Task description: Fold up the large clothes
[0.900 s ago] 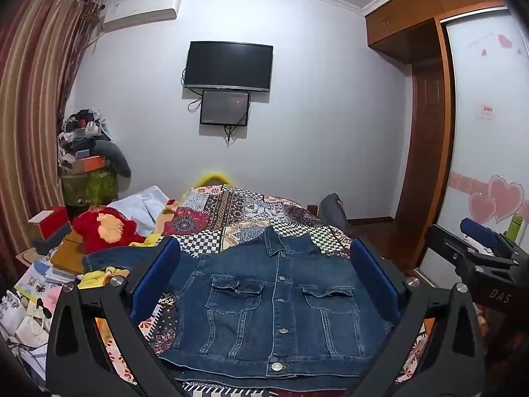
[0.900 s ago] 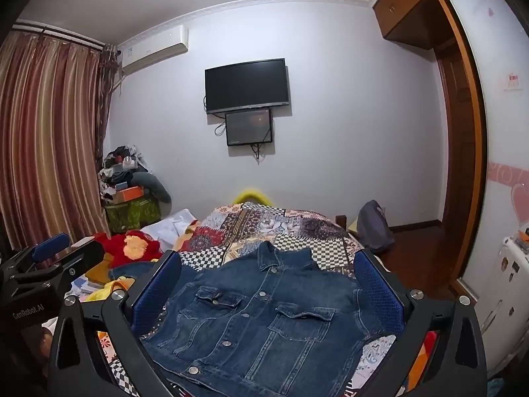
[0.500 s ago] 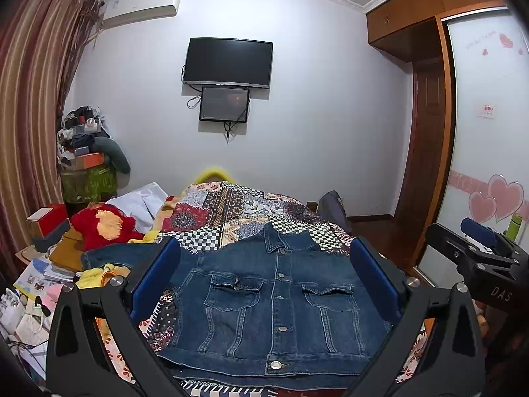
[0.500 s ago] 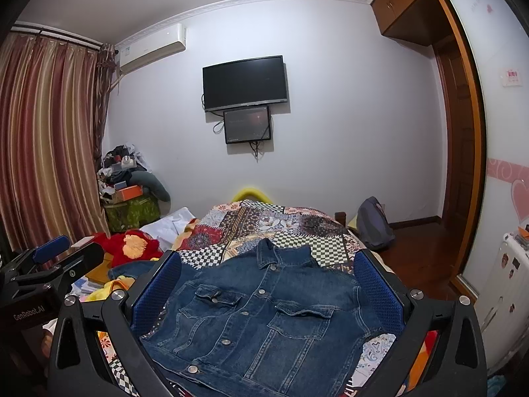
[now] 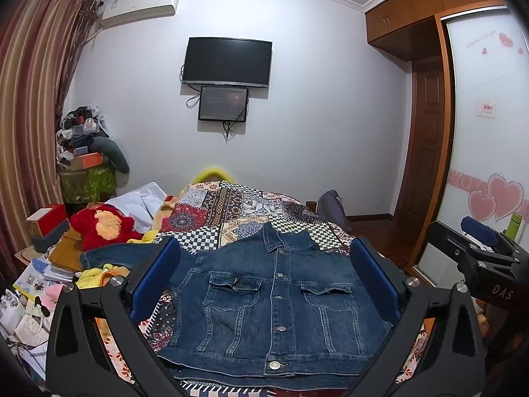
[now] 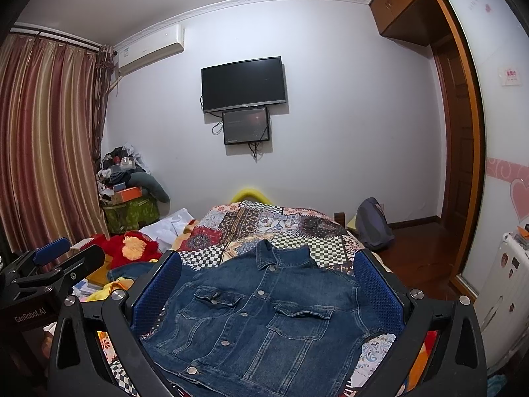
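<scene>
A blue denim jacket (image 5: 274,301) lies buttoned, front up, on the patchwork bedspread (image 5: 238,205), collar toward the far wall. One sleeve (image 5: 112,256) stretches out to the left. It also shows in the right wrist view (image 6: 264,321). My left gripper (image 5: 264,271) is open and empty, held above the jacket's near part. My right gripper (image 6: 267,278) is open and empty too, over the jacket. The right gripper's body shows at the right edge of the left wrist view (image 5: 476,258); the left gripper's body shows at the left edge of the right wrist view (image 6: 49,271).
A red and yellow plush toy (image 5: 102,223), white cloth (image 5: 139,198) and books and papers (image 5: 36,278) crowd the bed's left side. A dark backpack (image 6: 373,225) stands on the floor at the right. A wardrobe (image 5: 486,165) lines the right wall.
Both cameras have tilted slightly, so the jacket sits a little lower in view. The jacket has not moved and both grippers stay open.
</scene>
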The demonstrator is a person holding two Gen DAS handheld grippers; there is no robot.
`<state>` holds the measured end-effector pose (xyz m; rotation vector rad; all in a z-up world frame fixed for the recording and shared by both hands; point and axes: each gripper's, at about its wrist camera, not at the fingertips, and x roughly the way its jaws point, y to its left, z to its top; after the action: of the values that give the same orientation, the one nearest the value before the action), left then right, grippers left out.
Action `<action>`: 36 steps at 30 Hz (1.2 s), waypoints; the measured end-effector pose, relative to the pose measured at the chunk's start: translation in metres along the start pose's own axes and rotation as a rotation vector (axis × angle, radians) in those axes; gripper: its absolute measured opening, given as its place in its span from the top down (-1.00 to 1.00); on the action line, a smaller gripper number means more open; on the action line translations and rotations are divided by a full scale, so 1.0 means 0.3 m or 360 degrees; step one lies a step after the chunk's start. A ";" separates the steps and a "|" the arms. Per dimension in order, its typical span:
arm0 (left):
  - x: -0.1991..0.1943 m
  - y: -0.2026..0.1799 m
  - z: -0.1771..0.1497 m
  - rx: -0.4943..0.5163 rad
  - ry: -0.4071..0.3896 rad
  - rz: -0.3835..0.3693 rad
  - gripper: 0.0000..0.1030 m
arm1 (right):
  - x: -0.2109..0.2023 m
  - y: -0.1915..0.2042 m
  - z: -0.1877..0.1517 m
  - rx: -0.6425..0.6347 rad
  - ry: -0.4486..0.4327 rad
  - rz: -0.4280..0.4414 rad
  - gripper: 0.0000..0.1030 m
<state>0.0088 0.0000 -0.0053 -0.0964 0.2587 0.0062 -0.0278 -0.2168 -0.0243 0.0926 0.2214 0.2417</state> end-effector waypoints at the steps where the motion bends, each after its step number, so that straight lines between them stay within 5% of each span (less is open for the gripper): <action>1: 0.000 0.001 0.000 0.0000 0.0000 0.0000 -1.00 | 0.000 -0.001 0.000 0.0001 0.0000 0.0000 -1.00; 24: 0.010 0.014 0.015 -0.0024 -0.0048 -0.0012 -1.00 | 0.030 0.008 -0.008 -0.0003 0.0024 -0.0012 -1.00; 36: 0.309 0.234 0.047 0.0014 0.0164 0.0205 -1.00 | 0.306 0.031 0.037 -0.0125 0.0110 -0.0023 -1.00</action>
<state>0.1006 0.0707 -0.0220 -0.0712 0.3678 0.1281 0.0596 -0.1857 -0.0314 0.0046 0.2809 0.2394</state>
